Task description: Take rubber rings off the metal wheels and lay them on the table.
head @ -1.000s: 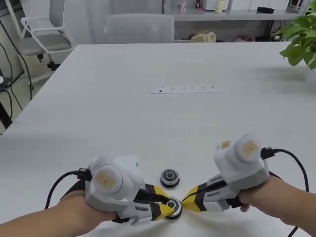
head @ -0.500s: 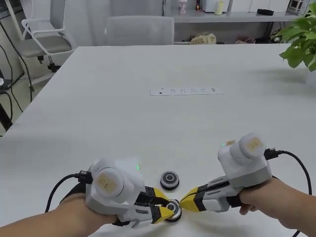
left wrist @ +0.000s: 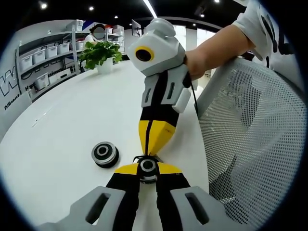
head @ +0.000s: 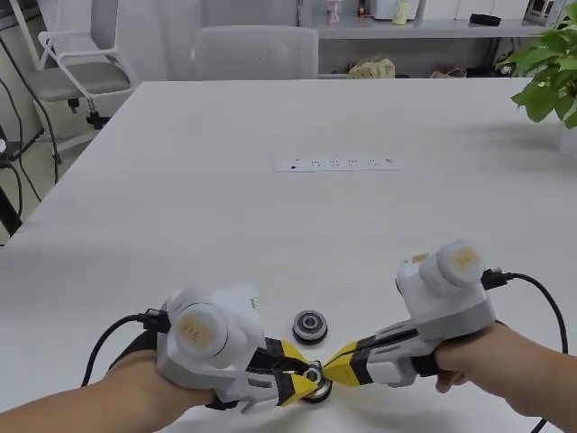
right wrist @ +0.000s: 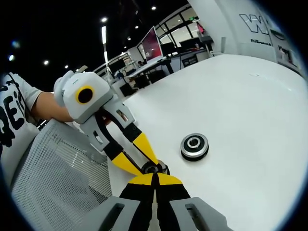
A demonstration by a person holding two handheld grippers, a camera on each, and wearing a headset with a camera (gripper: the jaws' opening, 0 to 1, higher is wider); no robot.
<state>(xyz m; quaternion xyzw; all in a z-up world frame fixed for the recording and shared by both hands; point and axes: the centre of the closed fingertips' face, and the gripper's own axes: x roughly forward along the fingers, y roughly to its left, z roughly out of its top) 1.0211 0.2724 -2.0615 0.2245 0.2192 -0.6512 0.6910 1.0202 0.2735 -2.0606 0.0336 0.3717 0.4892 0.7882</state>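
A small metal wheel with a black rubber ring sits near the table's front edge. My left gripper is shut on the wheel, one yellow-tipped jaw on each side. My right gripper comes in from the right, its jaws pressed together on the rubber ring at the wheel's rim. In the left gripper view the right gripper meets the wheel's far edge. A second wheel with its ring on lies flat just beyond, also seen as the second wheel and the second wheel.
A white power strip lies mid-table. A potted plant stands at the far right corner. Chairs stand behind the far edge. A mesh chair is close behind the table's front edge.
Both grippers stay at the wheel. The right gripper's tips have edged slightly left, closer onto the wheel's rim.
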